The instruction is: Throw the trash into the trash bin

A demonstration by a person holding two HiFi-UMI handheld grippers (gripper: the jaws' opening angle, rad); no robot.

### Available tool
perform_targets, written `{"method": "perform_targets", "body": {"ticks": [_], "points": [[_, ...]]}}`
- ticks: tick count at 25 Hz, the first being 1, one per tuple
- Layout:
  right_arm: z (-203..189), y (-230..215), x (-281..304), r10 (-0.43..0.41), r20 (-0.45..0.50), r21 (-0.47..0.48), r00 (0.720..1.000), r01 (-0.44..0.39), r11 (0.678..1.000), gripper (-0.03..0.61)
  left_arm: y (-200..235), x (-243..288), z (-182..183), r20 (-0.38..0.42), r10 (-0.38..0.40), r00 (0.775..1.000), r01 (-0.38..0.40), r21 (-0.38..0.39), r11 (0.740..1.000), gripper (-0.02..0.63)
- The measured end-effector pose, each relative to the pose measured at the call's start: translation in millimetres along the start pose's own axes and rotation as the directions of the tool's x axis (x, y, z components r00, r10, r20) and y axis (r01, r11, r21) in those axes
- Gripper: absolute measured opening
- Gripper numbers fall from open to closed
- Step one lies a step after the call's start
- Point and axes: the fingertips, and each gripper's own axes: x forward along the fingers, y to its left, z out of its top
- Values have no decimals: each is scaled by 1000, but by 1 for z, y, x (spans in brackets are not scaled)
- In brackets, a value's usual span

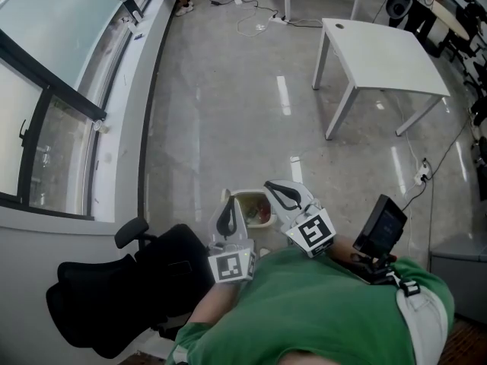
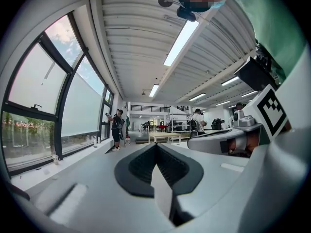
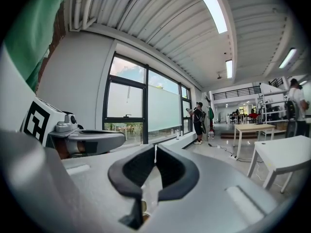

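The left claw (image 2: 156,148) (image 1: 226,220) is pressed together, pads meeting along their length with nothing between them. The right claw (image 3: 155,150) (image 1: 283,195) is closed the same way, tips touching and empty. The two are held side by side, close but apart, in front of the chest of the person in the green shirt (image 1: 319,303), and both point out across the room.

Seen from the head view, the bin (image 1: 247,194) stands on the floor (image 1: 228,112) just beyond and below the claw tips, its mouth open. The trash (image 1: 263,214) lies inside it, towards the side nearer the right claw; what the bits are is too small to tell.

A black chair (image 1: 114,295) sits just left of the bin. A dark screen (image 1: 383,225) is on the person's right, on the far side of the right claw from the bin. A white table (image 1: 380,55) stands well beyond the bin to the right. The window (image 1: 46,67) runs along the wall to the bin's left.
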Motion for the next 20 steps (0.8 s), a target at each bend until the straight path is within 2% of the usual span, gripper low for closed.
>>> {"method": "perform_targets", "body": {"ticks": [7, 20], "points": [[10, 9, -2, -1, 14, -3, 1000, 1, 1000, 15, 5, -6, 8, 15, -1, 1000, 1, -13, 1000, 6], [17, 15, -3, -14, 26, -17, 1000, 15, 1000, 14, 5, -8, 6, -2, -35, 999, 35, -19, 999, 6]]}}
